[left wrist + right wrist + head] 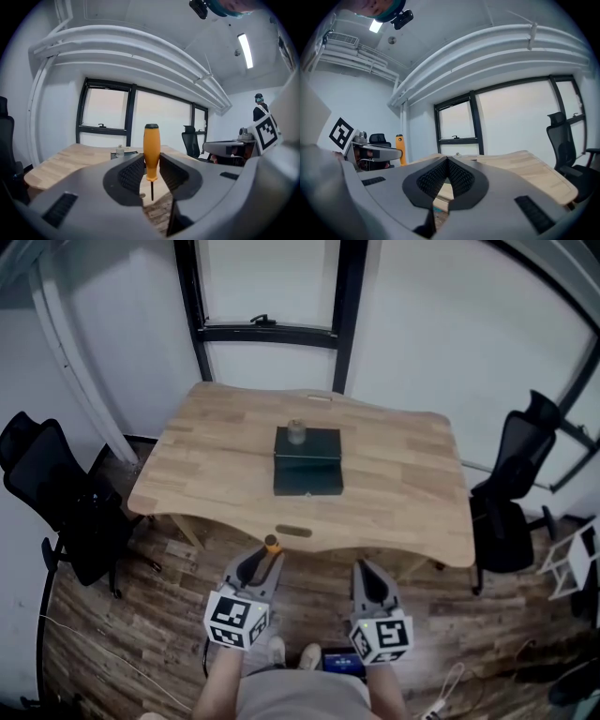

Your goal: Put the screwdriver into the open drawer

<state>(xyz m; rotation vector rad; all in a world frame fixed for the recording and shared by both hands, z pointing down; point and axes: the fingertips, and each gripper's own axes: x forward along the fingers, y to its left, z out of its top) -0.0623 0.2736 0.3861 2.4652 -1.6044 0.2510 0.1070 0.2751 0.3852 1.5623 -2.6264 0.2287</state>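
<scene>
Head view: screwdriver (272, 545) nr table (403, 488) edge.

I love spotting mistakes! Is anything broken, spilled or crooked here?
Nothing stands out. The orange-handled screwdriver stands upright, clamped in the left gripper; the dark drawer box sits flat on the wooden table, a small bottle upright on top.

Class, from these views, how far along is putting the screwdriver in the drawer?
Done: the left gripper is shut on the screwdriver, held upright. In hand: both grippers hang short of the table; the right gripper is shut, empty. Left: carry it to the drawer mid-table and release it inside.
</scene>
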